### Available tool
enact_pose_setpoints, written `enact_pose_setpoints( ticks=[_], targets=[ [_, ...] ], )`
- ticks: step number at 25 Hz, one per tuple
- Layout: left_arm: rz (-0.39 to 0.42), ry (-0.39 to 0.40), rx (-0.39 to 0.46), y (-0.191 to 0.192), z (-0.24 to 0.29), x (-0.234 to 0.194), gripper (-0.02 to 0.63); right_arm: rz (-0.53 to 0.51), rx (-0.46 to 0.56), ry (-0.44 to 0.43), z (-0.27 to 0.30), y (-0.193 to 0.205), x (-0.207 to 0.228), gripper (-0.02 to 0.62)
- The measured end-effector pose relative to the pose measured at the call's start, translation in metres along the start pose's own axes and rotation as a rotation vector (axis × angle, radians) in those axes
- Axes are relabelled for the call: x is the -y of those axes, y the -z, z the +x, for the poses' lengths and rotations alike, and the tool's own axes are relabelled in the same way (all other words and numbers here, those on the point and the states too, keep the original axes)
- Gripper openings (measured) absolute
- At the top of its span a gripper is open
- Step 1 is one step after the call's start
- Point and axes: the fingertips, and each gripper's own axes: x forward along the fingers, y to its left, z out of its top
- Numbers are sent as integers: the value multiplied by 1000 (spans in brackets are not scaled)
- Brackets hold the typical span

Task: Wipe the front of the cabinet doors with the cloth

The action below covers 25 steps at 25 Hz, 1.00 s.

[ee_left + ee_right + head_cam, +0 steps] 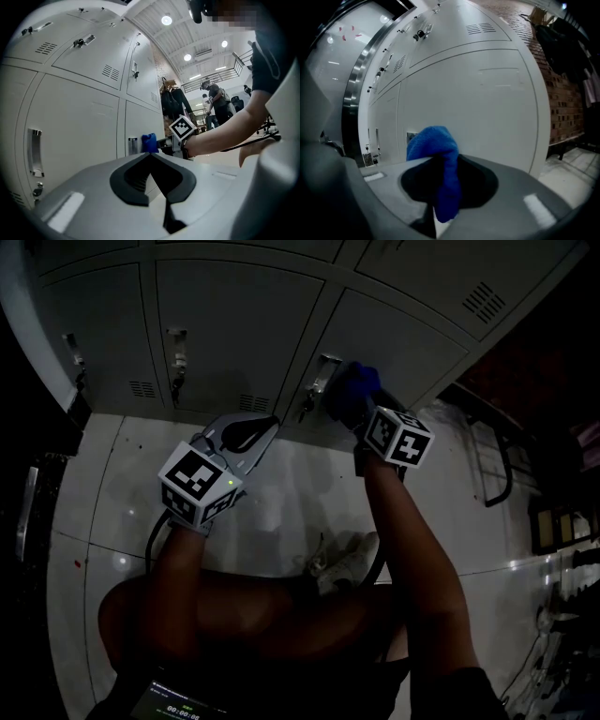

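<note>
Upper centre: right gripper [440,161] clamped on blue cloth [433,140], up at cabinet door [497,103] beside latch [325,371], apparently to wipe; left gripper [151,155] mid-left, closed empty, kept clear.

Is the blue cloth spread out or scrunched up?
Scrunched up: the blue cloth bulges in a wad, pinched by the right gripper.

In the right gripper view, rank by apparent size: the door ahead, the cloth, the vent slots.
Door, largest.
Cloth, second, though nearness to the camera inflates it.
Vent slots, smallest.
</note>
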Motion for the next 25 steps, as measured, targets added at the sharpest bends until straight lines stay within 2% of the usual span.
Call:
enact_pose_setpoints(
  ticks=[4,9,14,18,25],
  targets=[
    [2,2,-7,2,2,1,0,41,8,65,-17,0,44,77],
    [0,8,-13,4,3,3,0,126,28,186,-41,4,106,77],
    [3,8,-20,6,4,2,0,112,23,235,-51,9,132,77],
    [-1,2,-20,6,4,1,0,129,24,238,-54,17,124,77],
    [-1,-3,-12,4,2,0,0,63,21,69,-24,36,31,77]
  ],
)
